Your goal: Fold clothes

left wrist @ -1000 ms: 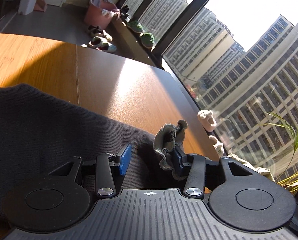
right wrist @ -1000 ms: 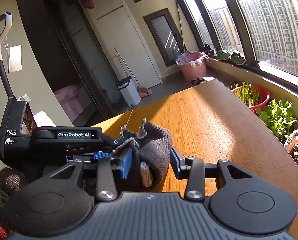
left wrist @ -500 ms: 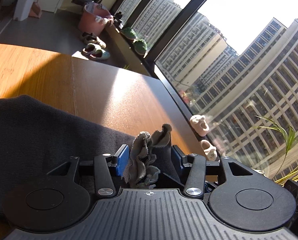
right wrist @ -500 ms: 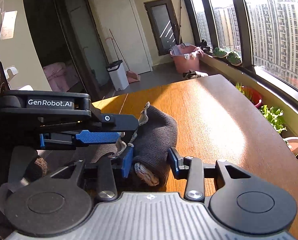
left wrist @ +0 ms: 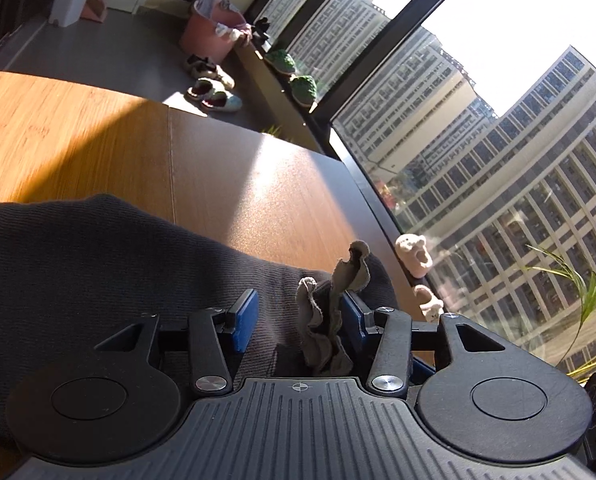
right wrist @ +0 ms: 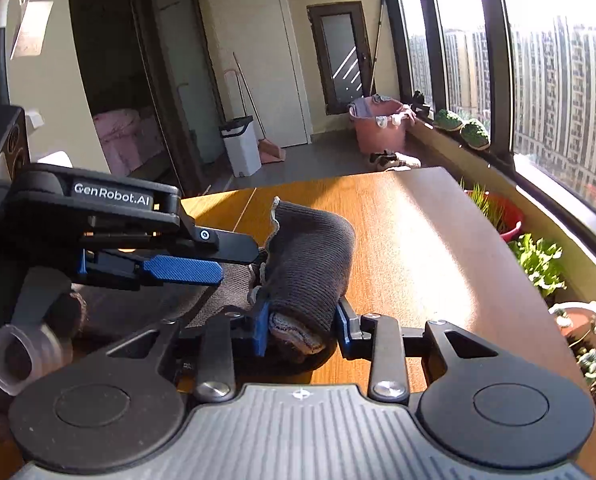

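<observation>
Clothing, a dark grey knitted garment (left wrist: 97, 264), lay spread on the wooden surface (left wrist: 97, 152) beside the window, one end rolled up. Right claw (right wrist: 300, 330) stood closed on that rolled end (right wrist: 314, 264), pads pressing both sides. Left claw (left wrist: 293, 320) stood open over the garment's frayed pale hem (left wrist: 322, 312), which touched only its right pad. A pink bucket (right wrist: 380, 126) stood on the floor beyond.

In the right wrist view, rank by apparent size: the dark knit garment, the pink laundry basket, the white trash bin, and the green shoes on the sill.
1. Dark knit garment, though nearness inflates it.
2. Pink laundry basket and white trash bin, too alike to rank.
3. Green shoes, smallest.
</observation>
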The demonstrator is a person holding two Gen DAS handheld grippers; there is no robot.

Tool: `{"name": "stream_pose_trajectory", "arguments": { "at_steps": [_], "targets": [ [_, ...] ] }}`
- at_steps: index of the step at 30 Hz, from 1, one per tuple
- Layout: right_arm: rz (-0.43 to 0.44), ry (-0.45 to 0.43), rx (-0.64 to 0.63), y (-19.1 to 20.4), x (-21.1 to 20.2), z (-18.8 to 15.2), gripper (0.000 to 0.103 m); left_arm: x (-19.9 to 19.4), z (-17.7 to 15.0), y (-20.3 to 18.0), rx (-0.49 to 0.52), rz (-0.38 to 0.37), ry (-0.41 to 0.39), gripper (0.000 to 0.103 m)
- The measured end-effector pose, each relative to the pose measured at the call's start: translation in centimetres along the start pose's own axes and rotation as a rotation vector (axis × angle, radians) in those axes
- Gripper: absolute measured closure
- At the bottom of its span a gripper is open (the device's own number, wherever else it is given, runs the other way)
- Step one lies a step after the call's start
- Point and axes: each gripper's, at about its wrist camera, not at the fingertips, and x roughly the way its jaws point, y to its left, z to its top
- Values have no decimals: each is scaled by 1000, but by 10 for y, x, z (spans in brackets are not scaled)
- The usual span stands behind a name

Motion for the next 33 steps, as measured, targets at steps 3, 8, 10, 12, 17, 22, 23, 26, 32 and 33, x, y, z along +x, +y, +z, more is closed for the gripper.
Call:
{"name": "stream_pose_trajectory", "arguments": {
  "at_steps": [3,8,10,12,17,22,23,26,32,33],
  "targets": [
    [-172,-15,-373,39,2,-3,71,3,3,-18,8,-64,25,53],
    [-200,-28,-564,63,7,-13,69,31,3,-36,49,-23,69,61],
    [-140,-26,-474,53,2,-7,67,40,2,-33,46,1,78,61],
    [-26,-28,-278,31,-9,3,62,40,1,-26,44,8,73,59],
    [153,-16,231,-27,-6,18,70,37,0,-15,22,17,75,52],
    [183,23,271,-34,10,10,71,18,7,-18,34,9,27,58],
    [175,19,253,-31,7,9,71,15,9,-20,45,14,14,58],
    [159,-1,249,-27,-1,6,70,21,9,-18,74,77,24,58],
    [153,12,534,-57,11,-11,32,29,1,-4,67,104,42,58],
    [175,32,589,-62,17,-16,30,29,2,-4,66,105,44,60]
  ]
}}
